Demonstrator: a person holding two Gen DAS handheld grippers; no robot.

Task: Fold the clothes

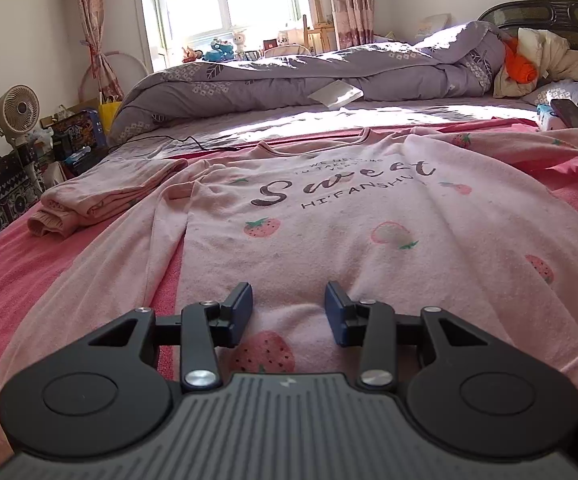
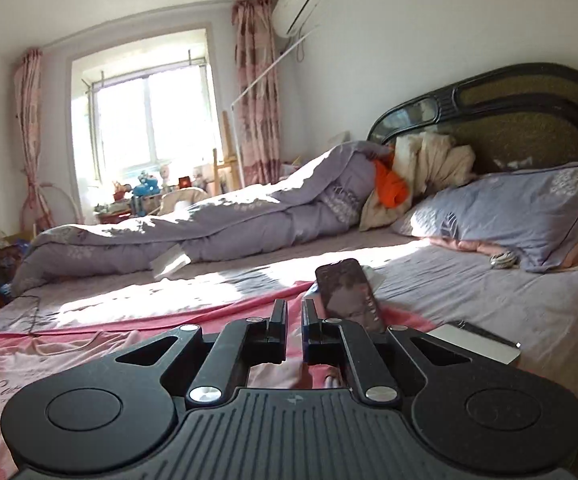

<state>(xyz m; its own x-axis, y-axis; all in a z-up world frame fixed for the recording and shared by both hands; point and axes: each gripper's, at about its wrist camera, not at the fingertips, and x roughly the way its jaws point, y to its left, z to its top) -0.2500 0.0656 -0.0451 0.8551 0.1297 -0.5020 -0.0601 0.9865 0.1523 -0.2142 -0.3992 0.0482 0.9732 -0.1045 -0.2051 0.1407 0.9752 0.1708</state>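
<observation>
A pale pink strawberry-print top (image 1: 349,216) with the word "Sweet" lies spread flat, front up, on a red-pink blanket (image 1: 49,272) on the bed. My left gripper (image 1: 289,300) is open and empty, low over the top's bottom hem. Folded pink trousers (image 1: 101,196) lie to the left of the top. In the right wrist view the top (image 2: 17,364) shows at the lower left. My right gripper (image 2: 294,312) has its jaws nearly closed with a narrow gap and nothing between them, above the blanket (image 2: 225,304) at the top's right side.
A phone (image 2: 349,296) leans just beyond the right gripper, beside a silver device (image 2: 477,344). A rolled purple duvet (image 1: 289,76), pillows (image 2: 509,212) and headboard (image 2: 529,120) fill the far side. A black cable (image 1: 193,142) lies past the top. A fan (image 1: 15,112) and clutter stand left.
</observation>
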